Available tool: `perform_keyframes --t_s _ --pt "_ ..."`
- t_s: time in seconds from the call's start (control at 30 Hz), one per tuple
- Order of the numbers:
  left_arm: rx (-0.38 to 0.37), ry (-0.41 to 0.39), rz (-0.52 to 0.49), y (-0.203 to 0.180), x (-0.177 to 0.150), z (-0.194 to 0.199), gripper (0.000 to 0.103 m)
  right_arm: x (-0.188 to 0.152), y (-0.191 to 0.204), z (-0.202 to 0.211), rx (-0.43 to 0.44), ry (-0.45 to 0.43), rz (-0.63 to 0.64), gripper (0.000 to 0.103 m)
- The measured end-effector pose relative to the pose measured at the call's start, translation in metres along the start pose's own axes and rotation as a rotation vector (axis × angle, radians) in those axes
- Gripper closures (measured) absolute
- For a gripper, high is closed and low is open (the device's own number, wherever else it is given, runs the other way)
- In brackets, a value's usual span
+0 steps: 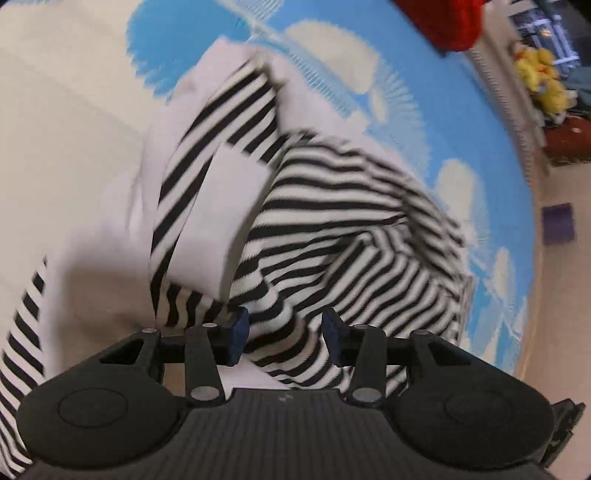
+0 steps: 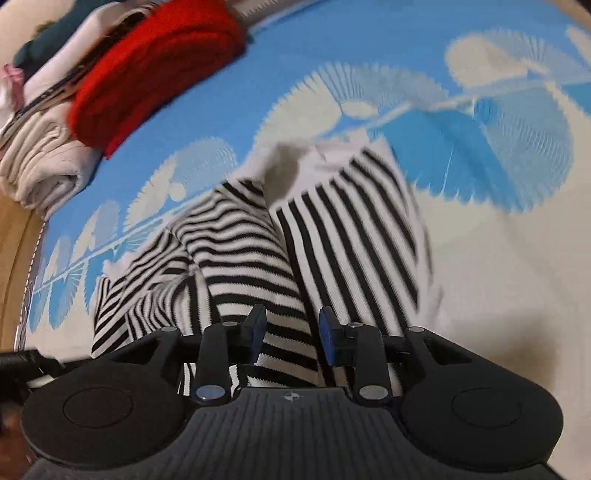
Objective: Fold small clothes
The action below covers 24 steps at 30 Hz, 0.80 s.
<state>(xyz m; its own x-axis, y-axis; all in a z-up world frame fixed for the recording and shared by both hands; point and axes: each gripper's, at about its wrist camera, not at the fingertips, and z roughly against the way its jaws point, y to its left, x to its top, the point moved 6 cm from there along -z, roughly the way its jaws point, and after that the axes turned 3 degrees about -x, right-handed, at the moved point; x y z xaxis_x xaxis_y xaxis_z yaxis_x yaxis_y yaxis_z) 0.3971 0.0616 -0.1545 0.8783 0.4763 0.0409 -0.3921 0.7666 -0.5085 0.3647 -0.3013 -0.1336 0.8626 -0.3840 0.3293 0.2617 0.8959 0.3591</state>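
A black-and-white striped garment (image 1: pixel 351 229) with plain white panels lies crumpled on a blue and cream patterned cover (image 1: pixel 369 55). In the left wrist view my left gripper (image 1: pixel 285 332) hovers right over its near fold. Its blue pads stand apart, with striped cloth under the gap and nothing pinched. In the right wrist view the same striped garment (image 2: pixel 251 251) runs up from my right gripper (image 2: pixel 292 330). Those jaws are also apart, with a striped fold lying between them and not pressed. Motion blur smears both views.
A red folded garment (image 2: pixel 155 70) and a stack of cream folded clothes (image 2: pixel 44 158) sit at the cover's far left by a wooden edge (image 2: pixel 14 258). The red garment (image 1: pixel 450 22) also shows in the left wrist view, beyond it a yellow plush toy (image 1: pixel 539 77).
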Motion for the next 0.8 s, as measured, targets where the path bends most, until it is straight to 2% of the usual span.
perform_keyframes --t_s 0.07,0.13,0.17,0.2,0.23,0.27,0.33,0.37,0.43,0.47,0.5,0.57,0.63,0.67,0.7,0.77,0.8 --pt "0.018 0.002 -0.016 -0.004 0.002 -0.015 0.058 -0.006 0.005 -0.012 -0.023 0.028 -0.004 0.07" --pt "0.034 0.001 -0.042 -0.007 0.003 -0.024 0.079 -0.008 0.012 -0.02 -0.035 0.034 0.002 0.07" --pt "0.047 -0.01 -0.07 -0.011 0.004 -0.025 0.096 -0.008 0.014 -0.021 -0.039 0.032 -0.002 0.071" --pt "0.057 -0.043 -0.108 -0.017 0.007 -0.023 0.103 -0.007 0.016 -0.021 -0.034 0.02 -0.008 0.084" --pt "0.059 -0.107 -0.161 -0.024 0.012 -0.015 0.103 -0.004 0.018 -0.018 -0.017 0.002 -0.014 0.095" --pt "0.038 -0.199 -0.229 -0.037 0.018 -0.002 0.103 0.0 0.019 -0.012 0.012 -0.031 -0.029 0.102" --pt "-0.061 -0.359 -0.31 -0.056 0.026 0.031 0.103 0.014 0.022 0.013 0.112 -0.152 -0.097 0.102" --pt "-0.133 -0.437 -0.33 -0.064 0.029 0.05 0.103 0.023 0.023 0.035 0.184 -0.246 -0.135 0.102" --pt "-0.205 -0.517 -0.365 -0.071 0.033 0.076 0.103 0.035 0.024 0.073 0.281 -0.416 -0.143 0.102" --pt "-0.197 -0.509 -0.367 -0.069 0.034 0.081 0.103 0.037 0.024 0.086 0.297 -0.466 -0.132 0.102" --pt "-0.176 -0.453 -0.345 -0.062 0.034 0.077 0.103 0.038 0.024 0.093 0.283 -0.477 -0.116 0.102" --pt "-0.21 -0.288 -0.253 -0.045 0.029 0.053 0.102 0.034 0.02 0.079 0.219 -0.386 -0.094 0.102" --pt "-0.198 -0.118 -0.136 -0.026 0.024 0.02 0.089 0.023 0.005 0.052 0.101 -0.25 -0.13 0.102" --pt "-0.163 -0.081 -0.093 -0.018 0.022 0.011 0.071 0.017 -0.002 0.039 0.032 -0.182 -0.145 0.102" --pt "-0.124 -0.06 -0.061 -0.011 0.021 0.004 0.057 0.01 -0.01 0.027 -0.035 -0.119 -0.148 0.102" --pt "-0.071 -0.021 -0.028 -0.005 0.02 -0.009 0.056 0.002 -0.018 0.019 -0.08 -0.079 -0.166 0.098" --pt "-0.069 -0.015 -0.015 -0.002 0.021 -0.01 0.056 0.002 -0.018 0.018 -0.082 -0.078 -0.176 0.097"
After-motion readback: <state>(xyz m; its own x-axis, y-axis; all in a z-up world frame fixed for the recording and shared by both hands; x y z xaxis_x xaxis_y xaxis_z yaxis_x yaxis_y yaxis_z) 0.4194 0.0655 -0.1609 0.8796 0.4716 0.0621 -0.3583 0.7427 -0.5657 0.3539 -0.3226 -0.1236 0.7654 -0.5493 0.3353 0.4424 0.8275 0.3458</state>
